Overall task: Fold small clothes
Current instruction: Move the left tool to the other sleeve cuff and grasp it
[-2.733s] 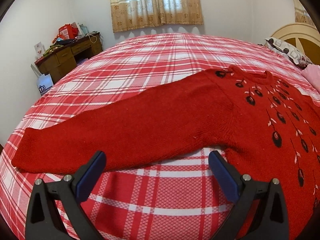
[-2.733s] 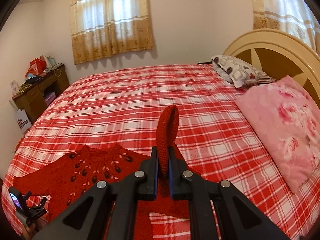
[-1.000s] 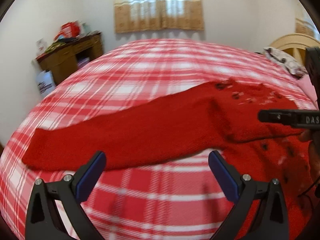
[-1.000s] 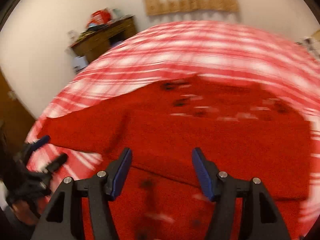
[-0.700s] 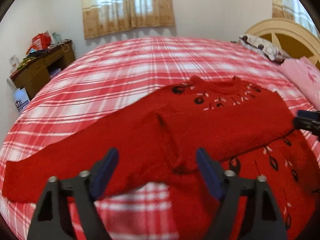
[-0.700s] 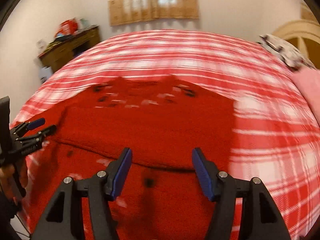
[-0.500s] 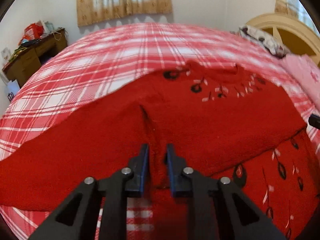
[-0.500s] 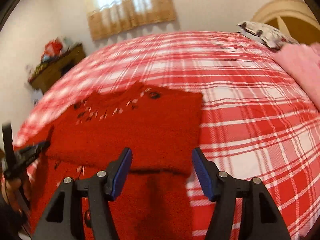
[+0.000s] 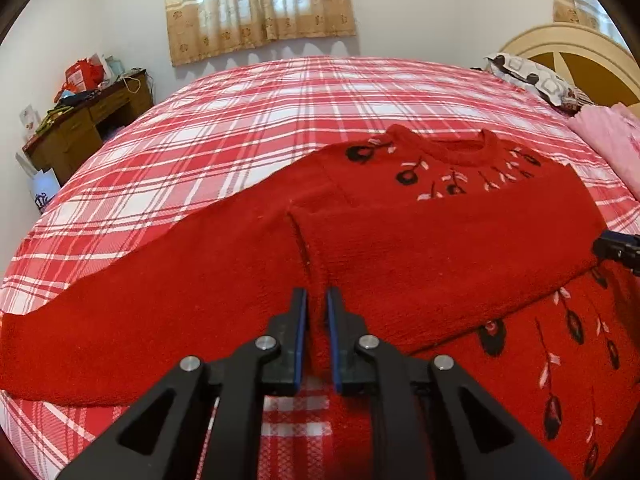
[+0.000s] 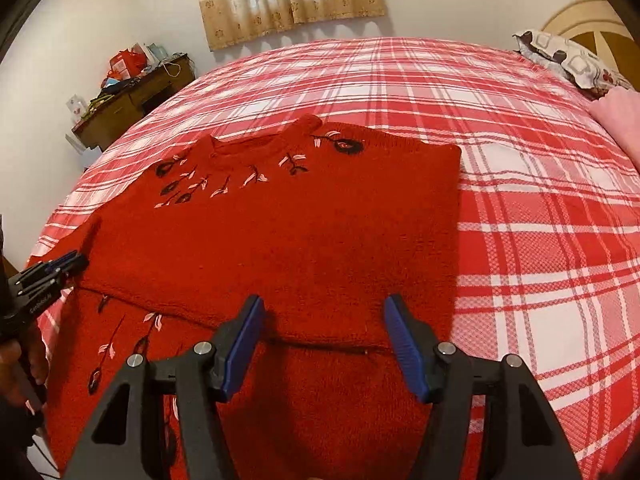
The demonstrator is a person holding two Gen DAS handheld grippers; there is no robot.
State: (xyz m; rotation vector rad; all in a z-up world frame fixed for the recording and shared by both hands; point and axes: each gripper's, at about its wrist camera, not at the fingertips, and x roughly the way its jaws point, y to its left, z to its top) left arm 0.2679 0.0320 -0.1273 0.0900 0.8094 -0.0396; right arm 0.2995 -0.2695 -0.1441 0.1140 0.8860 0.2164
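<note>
A red knit sweater (image 9: 440, 248) with black and pink flower stitching lies flat on the plaid bed. Its right sleeve is folded across the chest (image 10: 304, 248). Its left sleeve (image 9: 152, 292) stretches out flat to the left. My left gripper (image 9: 316, 312) is shut on a pinch of the red knit at the underarm, where the folded sleeve's cuff ends. It also shows in the right wrist view (image 10: 64, 264). My right gripper (image 10: 324, 320) is open and empty, just above the folded sleeve's lower edge.
The red and white plaid bedspread (image 9: 280, 120) covers the bed. A wooden desk (image 9: 84, 120) with clutter stands at the far left wall. A patterned pillow (image 9: 532, 80), a pink blanket (image 9: 608, 140) and the headboard are at the right.
My right gripper laid the right sleeve across the chest, let go and opened. My left gripper moved right to the underarm and closed on the knit.
</note>
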